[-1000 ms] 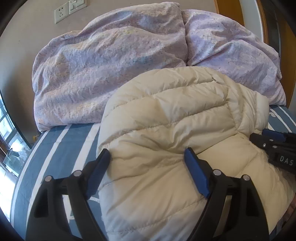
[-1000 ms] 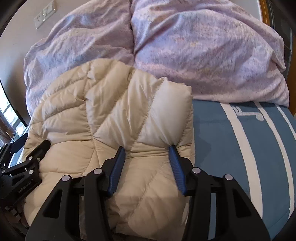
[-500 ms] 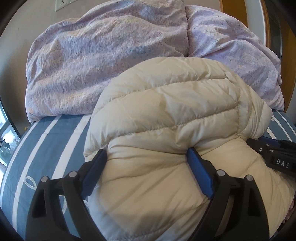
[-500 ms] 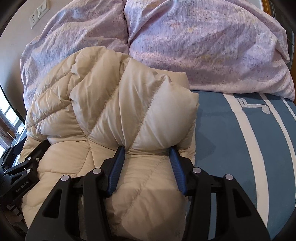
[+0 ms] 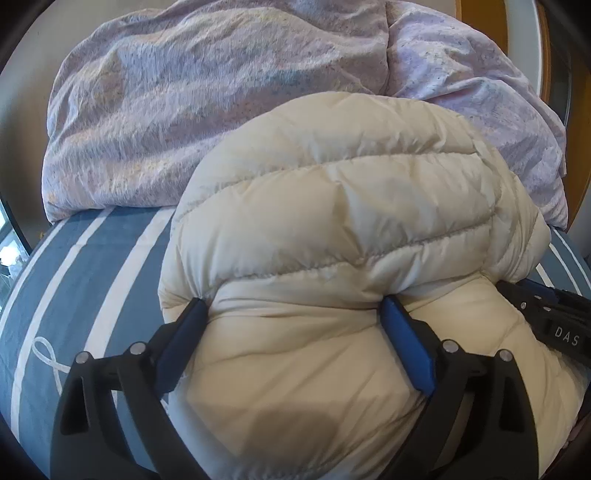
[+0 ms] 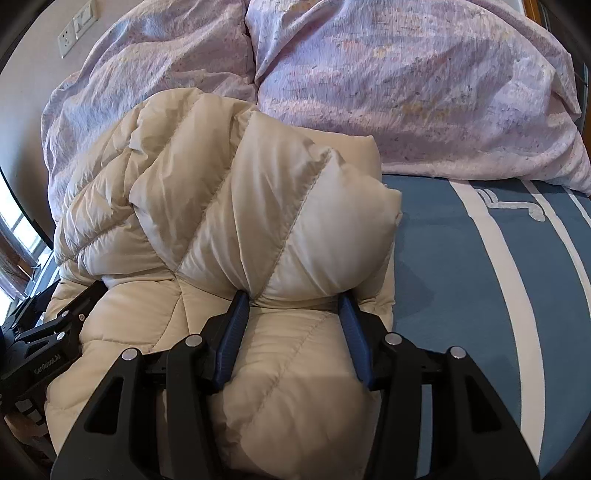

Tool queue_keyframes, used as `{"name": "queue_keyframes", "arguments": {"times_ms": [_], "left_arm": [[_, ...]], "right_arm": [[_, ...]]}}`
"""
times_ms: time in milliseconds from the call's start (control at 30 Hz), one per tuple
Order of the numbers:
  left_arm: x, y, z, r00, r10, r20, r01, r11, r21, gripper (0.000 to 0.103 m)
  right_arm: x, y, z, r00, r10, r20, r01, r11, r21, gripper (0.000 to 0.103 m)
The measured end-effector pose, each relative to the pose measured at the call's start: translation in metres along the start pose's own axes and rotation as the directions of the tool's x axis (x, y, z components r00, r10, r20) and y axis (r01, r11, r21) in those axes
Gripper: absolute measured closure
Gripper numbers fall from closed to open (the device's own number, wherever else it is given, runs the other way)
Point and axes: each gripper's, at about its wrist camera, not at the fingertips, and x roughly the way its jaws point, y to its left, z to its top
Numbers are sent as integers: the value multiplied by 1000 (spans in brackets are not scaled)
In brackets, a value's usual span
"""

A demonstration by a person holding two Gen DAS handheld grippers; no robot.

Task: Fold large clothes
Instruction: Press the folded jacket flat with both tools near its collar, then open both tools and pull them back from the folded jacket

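My left gripper (image 5: 291,314) is spread wide, blue pads pressed into a thick roll of the cream down jacket (image 5: 343,236) bulging between and above them. My right gripper (image 6: 293,306) is set narrower, both pads squeezing a puffed fold of the same jacket (image 6: 236,229). The jacket lies bunched on the blue, white-striped bedsheet (image 6: 480,280), its far edge touching the lilac duvet (image 5: 207,96) heaped at the far end. Sheet shows left of the jacket in the left view, right of it in the right view. Wall socket (image 6: 75,31) far left.
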Motion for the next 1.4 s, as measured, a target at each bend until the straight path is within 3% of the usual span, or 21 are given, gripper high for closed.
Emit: {"name": "queue_keyframes", "arguments": {"times_ms": [267,300,400,533,600,967,1400], "left_arm": [[-2,0,2,1000,8,1,-8,1000,3,8],[-5,0,2,1000,9,1,-9,1000,4,8],[-22,1,-1,1000,23,16,-23,1000,18,8],[-46,10,-7,999,27,18,-27,1000,-3,5],[-60,16,-12,999,30,20,-29,999,-22,4],[-121,27,-59,1000,20,-8,-20,998,-58,2],[-165,27,-114,998,10,-57,-15,995,-100,2]], "right_arm": [[-2,-3,3,1000,20,9,-20,1000,21,49],[-6,-3,2,1000,16,13,-16,1000,21,47],[-23,-4,1,999,-32,26,31,999,33,23],[-45,-10,-5,998,-46,40,43,997,63,21],[-59,-12,-10,997,-61,46,57,996,71,15],[-111,3,-54,994,-104,21,103,994,18,4],[-150,19,-105,998,-62,2,62,998,11,2]]}}
